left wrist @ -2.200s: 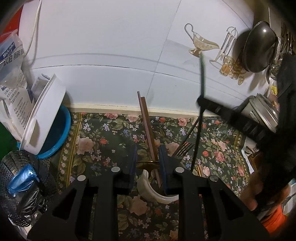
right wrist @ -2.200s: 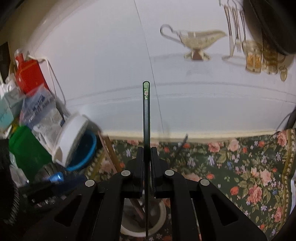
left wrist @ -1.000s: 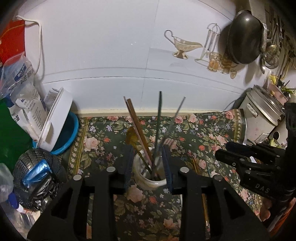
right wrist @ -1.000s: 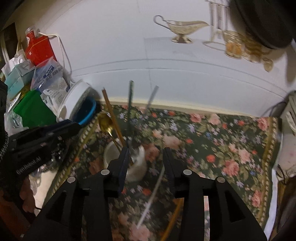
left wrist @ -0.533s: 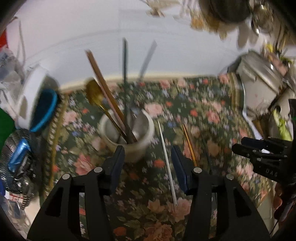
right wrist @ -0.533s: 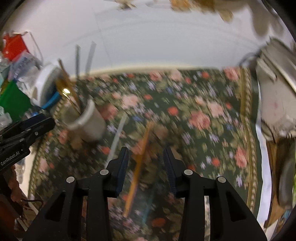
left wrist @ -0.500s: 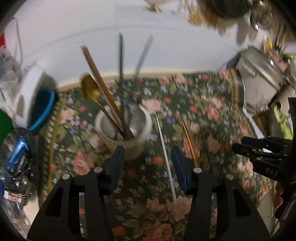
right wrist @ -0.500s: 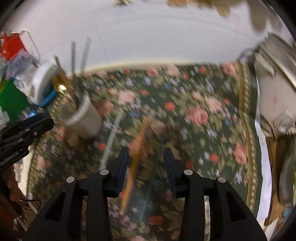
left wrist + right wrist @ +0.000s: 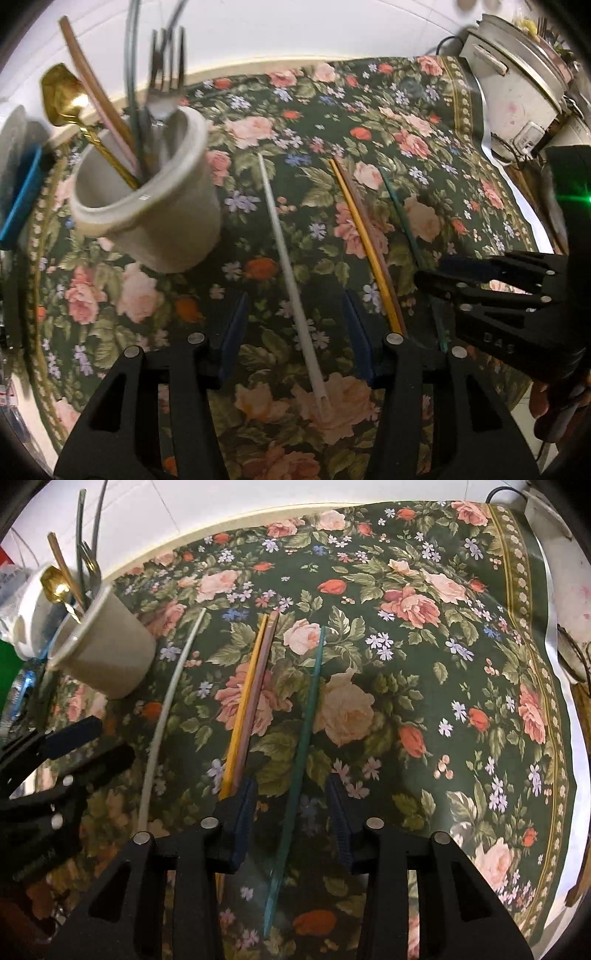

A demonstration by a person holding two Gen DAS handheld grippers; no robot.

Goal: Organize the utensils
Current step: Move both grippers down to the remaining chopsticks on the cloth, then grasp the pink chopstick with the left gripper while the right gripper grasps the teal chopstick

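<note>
A table point(image 9: 424, 110) under a dark floral cloth, against a white wall, a rice cooker point(image 9: 517, 85) at its far right corner.

Left wrist view: at left, a pale ceramic holder point(image 9: 147, 214) already stocked with a fork point(image 9: 164, 88), a gold spoon point(image 9: 64, 98) and several sticks. On the cloth, well clear of it, a white chopstick point(image 9: 288, 273), a yellow chopstick point(image 9: 365, 243) touching a brown one, and a green chopstick point(image 9: 399, 206) farther right. Left gripper point(image 9: 291, 332) low over the white chopstick, fingers point(image 9: 231, 332) spread wide on either side, nothing pinched. Right gripper seen side-on at the right edge.

Right wrist view: same row of sticks, holder point(image 9: 107, 653) at far left. Right gripper point(image 9: 291, 812) straddling the green chopstick point(image 9: 303, 731), fingers point(image 9: 245, 819) closing in but apparently not yet pressing on it. Left gripper dark at the left edge.

Likely risks: thin, smooth sticks lying flat on soft cloth, so fingertips could snag the fabric or skate over the stick instead of nipping it; a grasp so near one end could let the stick swing or slip free on the lift; the crowded holder could tip if a stick jabs the utensils inside.
</note>
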